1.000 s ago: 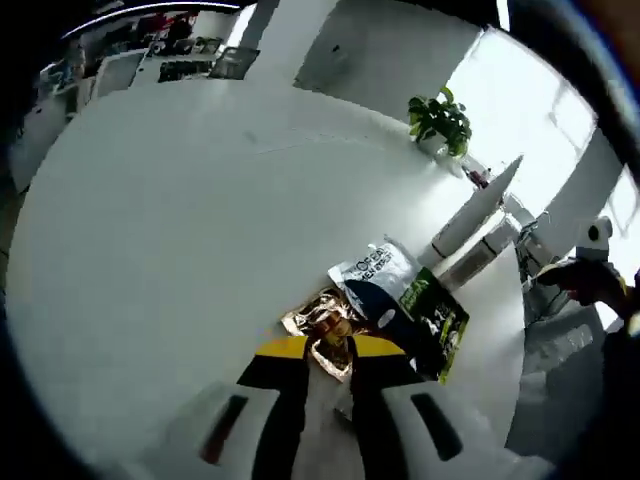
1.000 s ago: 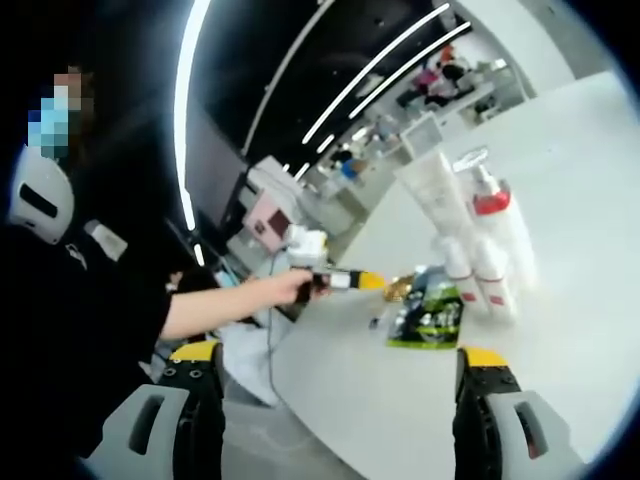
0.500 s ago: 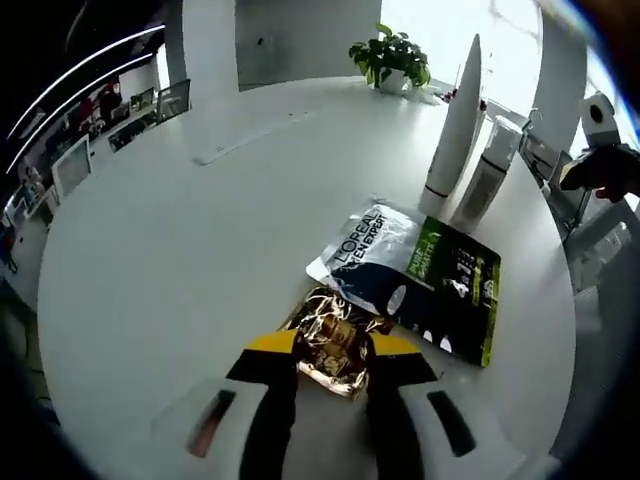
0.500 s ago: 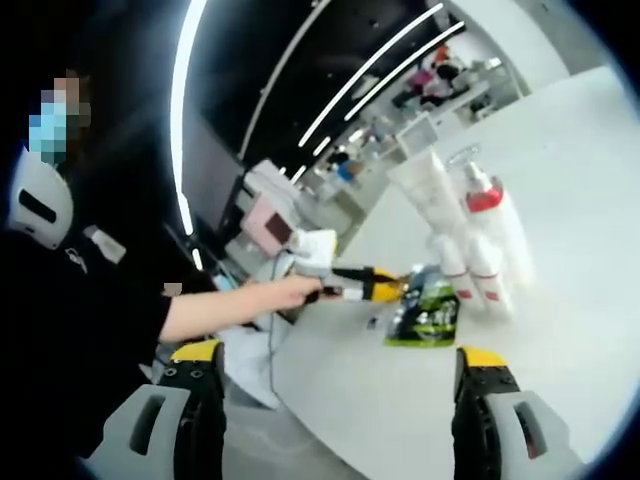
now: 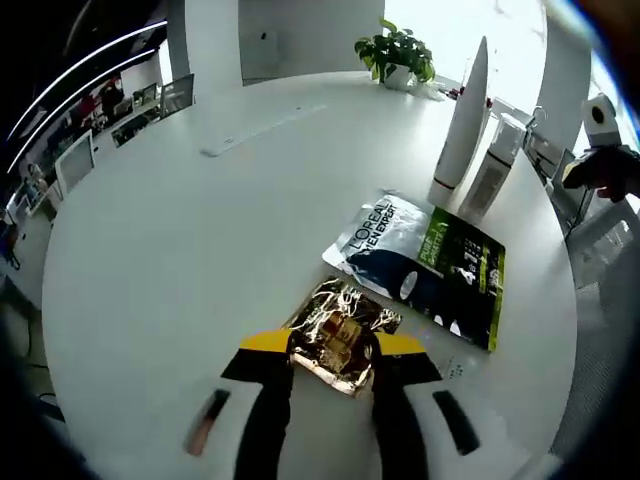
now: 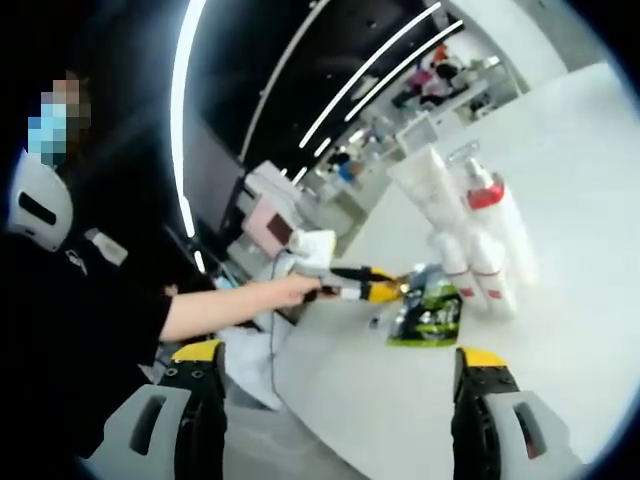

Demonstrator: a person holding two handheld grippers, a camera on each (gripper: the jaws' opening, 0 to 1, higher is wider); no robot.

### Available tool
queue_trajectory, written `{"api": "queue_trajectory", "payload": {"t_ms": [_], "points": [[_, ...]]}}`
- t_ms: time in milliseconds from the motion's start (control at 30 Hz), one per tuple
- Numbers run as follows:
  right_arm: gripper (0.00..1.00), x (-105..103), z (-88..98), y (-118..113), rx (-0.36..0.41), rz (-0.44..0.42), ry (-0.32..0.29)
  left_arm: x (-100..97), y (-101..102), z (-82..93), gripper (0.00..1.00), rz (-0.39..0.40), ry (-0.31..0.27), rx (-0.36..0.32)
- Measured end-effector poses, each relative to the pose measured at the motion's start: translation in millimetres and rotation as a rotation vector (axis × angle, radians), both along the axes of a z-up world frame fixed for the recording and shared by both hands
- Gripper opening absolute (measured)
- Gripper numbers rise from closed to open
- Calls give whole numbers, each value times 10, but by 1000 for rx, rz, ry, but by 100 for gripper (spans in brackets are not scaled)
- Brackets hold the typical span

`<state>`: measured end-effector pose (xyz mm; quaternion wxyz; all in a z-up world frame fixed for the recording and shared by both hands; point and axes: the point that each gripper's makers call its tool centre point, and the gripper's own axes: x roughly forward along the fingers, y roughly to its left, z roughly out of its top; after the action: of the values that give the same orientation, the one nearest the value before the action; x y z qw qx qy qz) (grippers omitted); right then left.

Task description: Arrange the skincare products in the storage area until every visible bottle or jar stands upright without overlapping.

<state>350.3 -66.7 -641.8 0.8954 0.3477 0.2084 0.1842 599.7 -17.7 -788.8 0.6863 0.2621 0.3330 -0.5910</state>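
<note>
My left gripper (image 5: 332,345) is shut on a crinkled gold foil sachet (image 5: 340,332) just above the white round table (image 5: 180,240). Beyond it lies a flat dark and green L'Oreal pouch (image 5: 425,267). A tall white tube (image 5: 463,125) and a white bottle (image 5: 495,168) stand upright behind the pouch. In the right gripper view my right gripper (image 6: 340,385) is open and empty, well off the table. There the pouch (image 6: 428,314), the white tube (image 6: 428,190), a red-collared pump bottle (image 6: 490,215) and two small white bottles (image 6: 470,265) are in sight, with the left gripper (image 6: 372,288) held in a person's hand.
A potted plant (image 5: 397,52) stands at the table's far edge. Desks, chairs and monitors fill the room beyond. A person in a dark sleeve (image 6: 80,310) is at the left of the right gripper view. The table edge (image 6: 290,360) runs near my right gripper.
The left gripper view swung up and levelled from a steep roll, and the sachet stays clamped. In the right gripper view the left gripper has moved toward the pouch.
</note>
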Motion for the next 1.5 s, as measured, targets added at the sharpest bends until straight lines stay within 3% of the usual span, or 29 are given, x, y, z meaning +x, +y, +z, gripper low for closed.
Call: {"api": "queue_trajectory", "payload": {"t_ms": [333, 700, 1000, 1333, 1500], "points": [[97, 4, 29, -13, -4, -5, -8, -5, 6, 47, 38, 36, 28, -23], [99, 21, 88, -16, -24, -2, -22, -26, -12, 345, 46, 114, 63, -119], [99, 22, 164, -44, -52, -7, -42, -121, 148, 585, 52, 159, 88, -161], [99, -27, 208, -86, -102, -19, -48, -371, 258, 786, 69, 199, 97, -202], [99, -71, 262, -98, -109, -29, -64, -527, 362, 854, 72, 217, 107, -216]]}}
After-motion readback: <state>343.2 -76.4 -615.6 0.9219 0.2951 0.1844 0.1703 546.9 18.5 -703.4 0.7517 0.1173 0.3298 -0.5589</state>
